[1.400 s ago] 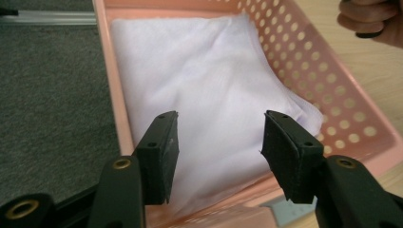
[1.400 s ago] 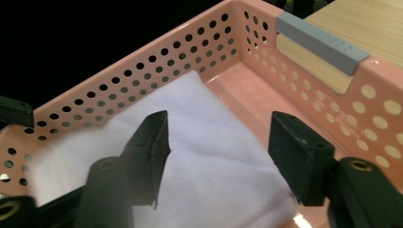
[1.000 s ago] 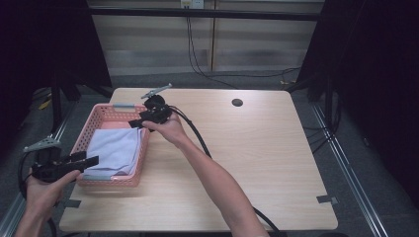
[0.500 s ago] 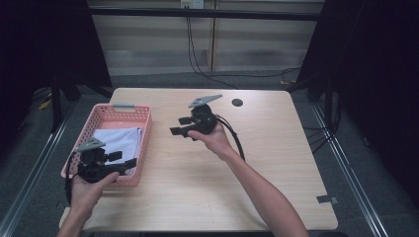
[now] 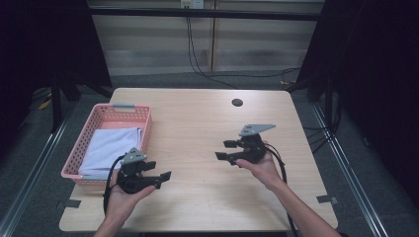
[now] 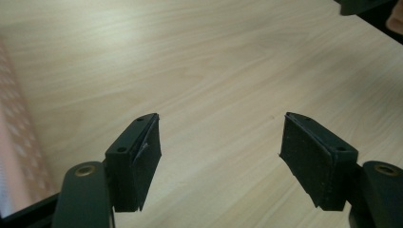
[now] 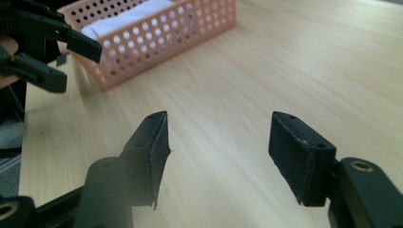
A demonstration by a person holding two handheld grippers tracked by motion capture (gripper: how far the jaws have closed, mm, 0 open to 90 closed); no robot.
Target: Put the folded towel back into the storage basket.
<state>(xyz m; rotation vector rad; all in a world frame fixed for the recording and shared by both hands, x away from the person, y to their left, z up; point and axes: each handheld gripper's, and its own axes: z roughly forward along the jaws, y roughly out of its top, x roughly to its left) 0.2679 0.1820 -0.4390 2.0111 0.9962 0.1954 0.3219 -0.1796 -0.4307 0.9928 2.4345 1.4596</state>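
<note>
1. Grippers come first, low in the high view: our left gripper (image 5: 160, 177) sits at lower left of the frame, just off the near corner of the pink basket (image 5: 143, 114), and our right gripper (image 5: 228, 149) hangs right of centre over bare table (image 5: 197, 123).

2. In the left gripper view the left one's jaws stand wide apart with nothing but wood grain between them; they have just been opening. In the right gripper view the right one's jaws have also just been opening a little, and they too are spread and empty.

3. Farther off, at left of the high view, we find the folded white cloth (image 5: 109, 148) lying flat inside the basket. From the right gripper view it shows through the basket's perforated wall at upper left.

4. We judge the main work done: the cloth rests in the basket, neatly folded, and neither tool holds or touches it.

5. At the far edge the table carries a small dark round hole (image 5: 237, 102), and beyond it cables run down the back wall.

6. What is left, as we read it, is little: both hands appear to be parked clear of the basket.
</note>
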